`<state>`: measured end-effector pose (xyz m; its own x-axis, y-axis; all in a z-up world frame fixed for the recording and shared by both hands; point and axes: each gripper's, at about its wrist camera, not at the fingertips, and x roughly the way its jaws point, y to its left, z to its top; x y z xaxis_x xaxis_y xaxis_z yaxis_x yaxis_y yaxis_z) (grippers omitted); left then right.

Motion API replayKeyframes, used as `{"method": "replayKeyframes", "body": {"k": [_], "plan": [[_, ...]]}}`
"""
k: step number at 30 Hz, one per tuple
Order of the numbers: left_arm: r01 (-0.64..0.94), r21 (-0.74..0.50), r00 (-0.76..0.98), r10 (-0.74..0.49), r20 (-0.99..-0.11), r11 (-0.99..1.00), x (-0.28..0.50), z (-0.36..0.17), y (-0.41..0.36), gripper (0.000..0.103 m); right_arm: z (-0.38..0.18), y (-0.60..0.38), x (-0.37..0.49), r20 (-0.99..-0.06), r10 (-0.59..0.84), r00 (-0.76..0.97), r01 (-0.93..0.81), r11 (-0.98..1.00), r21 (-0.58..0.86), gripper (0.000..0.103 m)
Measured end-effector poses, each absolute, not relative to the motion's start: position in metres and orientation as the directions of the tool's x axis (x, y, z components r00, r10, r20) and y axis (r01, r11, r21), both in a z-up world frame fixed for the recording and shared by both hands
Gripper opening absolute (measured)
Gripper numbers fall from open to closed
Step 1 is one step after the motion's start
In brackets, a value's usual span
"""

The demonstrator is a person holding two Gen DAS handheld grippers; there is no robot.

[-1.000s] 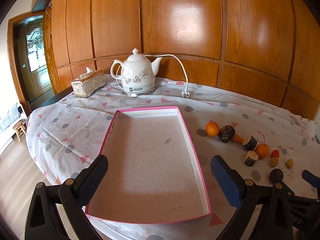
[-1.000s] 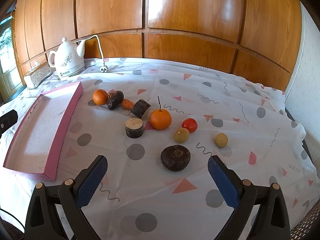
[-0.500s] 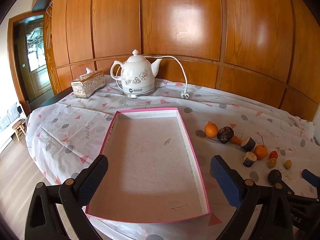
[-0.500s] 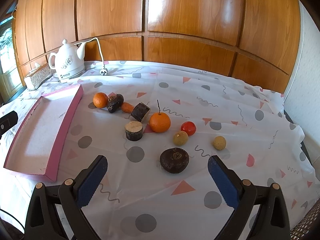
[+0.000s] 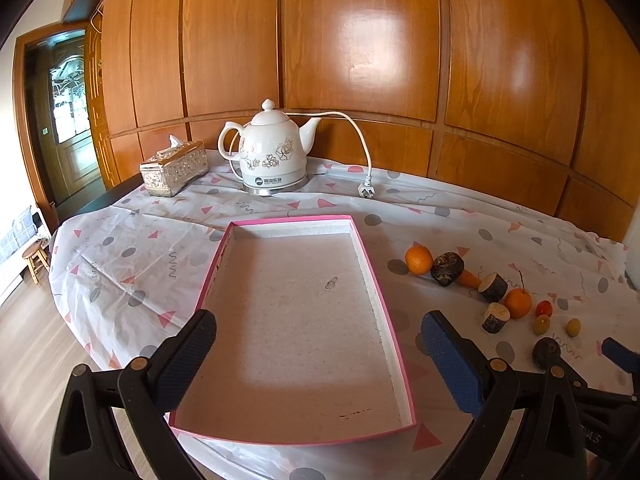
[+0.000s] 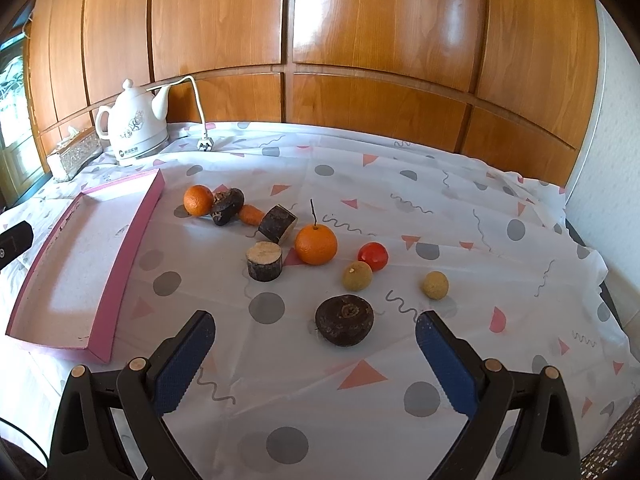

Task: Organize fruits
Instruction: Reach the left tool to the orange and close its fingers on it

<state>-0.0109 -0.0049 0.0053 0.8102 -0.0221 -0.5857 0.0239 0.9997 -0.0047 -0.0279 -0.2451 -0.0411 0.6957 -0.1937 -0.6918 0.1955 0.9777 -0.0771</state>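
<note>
A shallow pink-rimmed tray (image 5: 380,280) (image 6: 128,236) lies empty on the patterned tablecloth. To its right lie scattered fruits: two oranges (image 6: 316,244) (image 6: 198,200), a red tomato (image 6: 373,256), two small yellowish fruits (image 6: 357,276) (image 6: 435,285), a dark round fruit (image 6: 345,320), dark cut pieces (image 6: 264,261) (image 6: 277,224) and a small carrot (image 6: 251,214). My left gripper (image 5: 316,354) hangs open over the tray's near end. Just short of the dark round fruit, my right gripper (image 6: 314,350) is open with nothing in it.
A white floral kettle (image 5: 270,156) with its cord and plug (image 5: 366,191) stands at the back, beside a silver tissue box (image 5: 174,168). Wood panelling backs the table. At the left, the table edge drops to a wooden floor with a small stool (image 5: 34,258).
Both grippers have risen and drawn back slightly; the tray and fruits appear a little farther away. Nothing on the table has moved.
</note>
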Motion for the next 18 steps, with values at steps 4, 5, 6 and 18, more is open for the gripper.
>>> {"method": "replayKeyframes", "body": {"k": [4, 5, 6, 18], "plan": [[0.037, -0.010, 0.805, -0.036, -0.592, 0.999, -0.011, 0.004, -0.006, 0.103, -0.042, -0.251, -0.028, -0.697, -0.198, 0.689, 0.209, 0.975, -0.071, 0.102], [0.044, -0.014, 0.802, -0.043, -0.595, 0.999, -0.010, 0.003, -0.006, 0.103, -0.043, -0.254, -0.027, -0.700, -0.199, 0.686, 0.215, 0.974, -0.067, 0.102], [0.059, -0.028, 0.796, -0.064, -0.602, 0.998, -0.009, 0.002, -0.006, 0.103, -0.044, -0.256, -0.027, -0.704, -0.199, 0.682, 0.219, 0.974, -0.063, 0.102], [0.236, -0.151, 0.728, -0.278, -0.627, 0.960, -0.002, -0.003, -0.021, 0.103, -0.059, -0.312, -0.036, -0.741, -0.271, 0.614, 0.346, 0.937, -0.056, 0.102]]}}
